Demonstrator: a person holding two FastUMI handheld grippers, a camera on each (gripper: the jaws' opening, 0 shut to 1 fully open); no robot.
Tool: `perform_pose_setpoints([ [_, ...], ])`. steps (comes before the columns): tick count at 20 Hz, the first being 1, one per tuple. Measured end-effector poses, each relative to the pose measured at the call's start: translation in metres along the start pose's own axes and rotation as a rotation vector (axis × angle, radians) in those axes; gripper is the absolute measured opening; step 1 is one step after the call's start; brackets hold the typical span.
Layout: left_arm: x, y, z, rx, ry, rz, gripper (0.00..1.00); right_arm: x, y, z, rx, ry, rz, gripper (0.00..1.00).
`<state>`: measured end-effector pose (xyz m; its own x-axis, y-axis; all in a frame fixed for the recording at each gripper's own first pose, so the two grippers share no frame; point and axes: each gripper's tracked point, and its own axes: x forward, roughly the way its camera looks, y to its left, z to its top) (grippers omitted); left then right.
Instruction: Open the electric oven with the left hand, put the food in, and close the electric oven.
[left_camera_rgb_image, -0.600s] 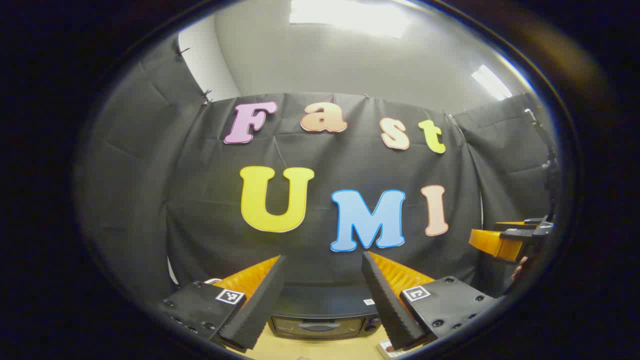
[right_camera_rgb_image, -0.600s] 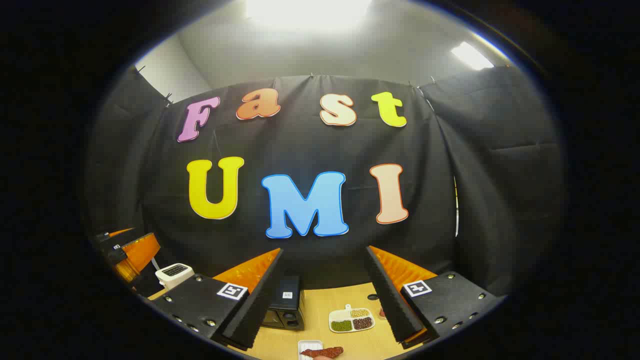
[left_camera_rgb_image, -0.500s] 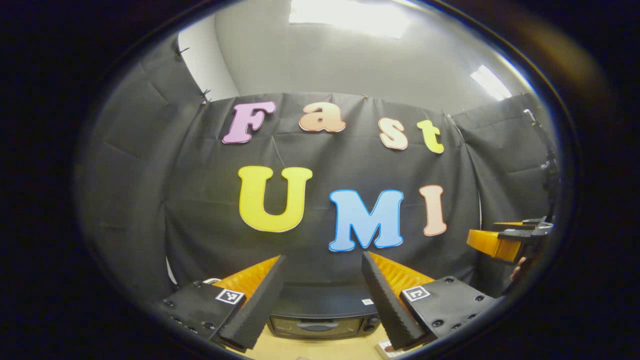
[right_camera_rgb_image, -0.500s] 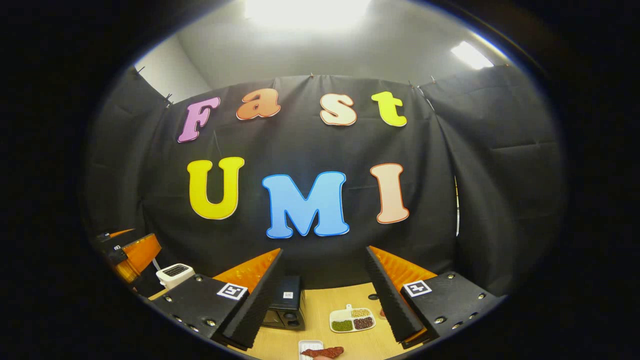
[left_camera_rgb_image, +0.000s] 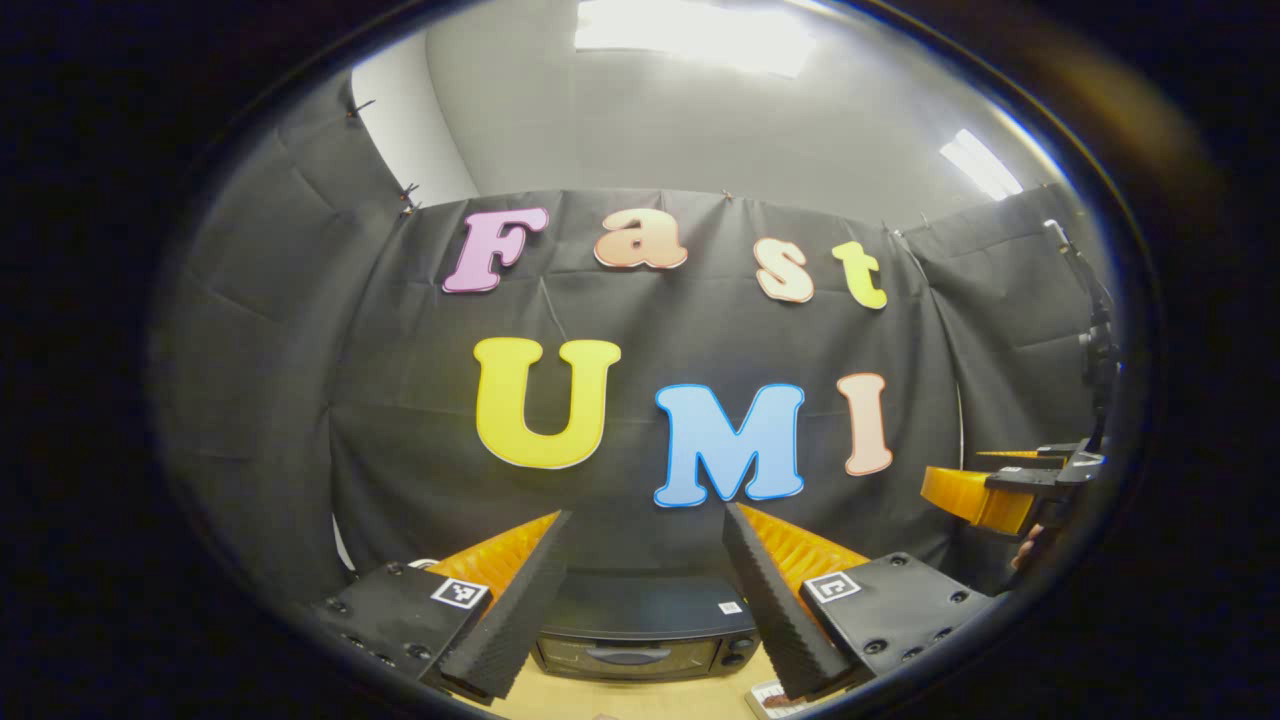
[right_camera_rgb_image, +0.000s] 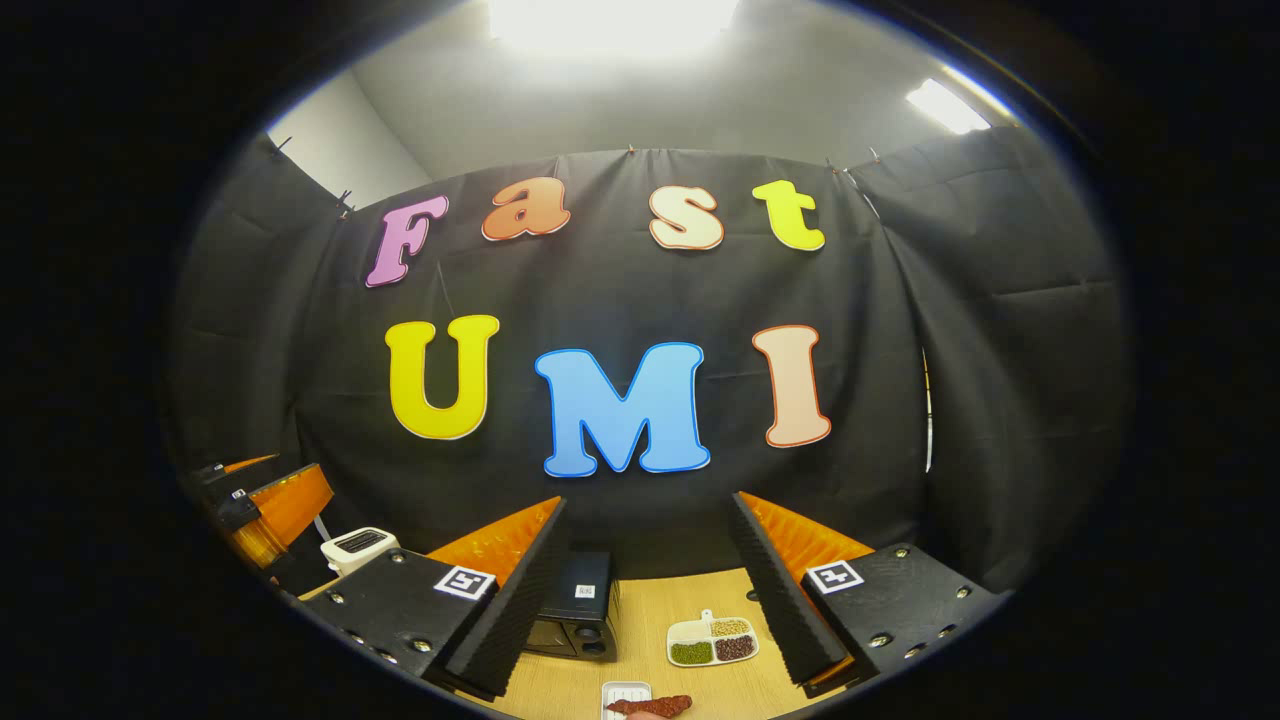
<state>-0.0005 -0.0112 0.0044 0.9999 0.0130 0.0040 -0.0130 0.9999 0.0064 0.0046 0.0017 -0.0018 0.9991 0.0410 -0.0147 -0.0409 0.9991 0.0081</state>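
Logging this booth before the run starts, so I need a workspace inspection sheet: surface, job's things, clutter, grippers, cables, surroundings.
Surface: wooden table, mostly bare.
Job's things: electric oven, door closed; reddish food on a small white tray.
Clutter: divided dish of beans; white toaster.
Grippers: left gripper open, holding nothing; right gripper open, holding nothing.
Cables: nothing seen.
Surroundings: black cloth wall, ceiling lights.

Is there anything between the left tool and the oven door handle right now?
Nothing visible stands in the way. In the left gripper view the left tool is open and held above the table, with the electric oven straight ahead between its fingers; the door handle faces it, unobstructed, door closed.
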Motion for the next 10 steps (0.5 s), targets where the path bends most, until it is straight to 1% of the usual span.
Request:
perform_pose_setpoints([
  [5, -0.001, -0.003, -0.007, 0.002, 0.015, -0.002, 0.99, -0.001, -0.007, -0.009, -0.008, 0.026, 0.001, 0.98],
  [7, 0.004, -0.009, -0.020, -0.006, 0.035, -0.021, 0.99, -0.002, -0.009, -0.012, -0.004, 0.033, 0.000, 0.98],
  [9, 0.011, -0.014, -0.047, -0.019, 0.095, -0.053, 1.00, -0.003, -0.012, -0.015, 0.001, 0.039, -0.004, 0.98],
  [10, 0.013, -0.012, -0.061, -0.021, 0.123, -0.053, 1.00, -0.004, -0.014, -0.018, 0.000, 0.046, -0.008, 0.98],
])
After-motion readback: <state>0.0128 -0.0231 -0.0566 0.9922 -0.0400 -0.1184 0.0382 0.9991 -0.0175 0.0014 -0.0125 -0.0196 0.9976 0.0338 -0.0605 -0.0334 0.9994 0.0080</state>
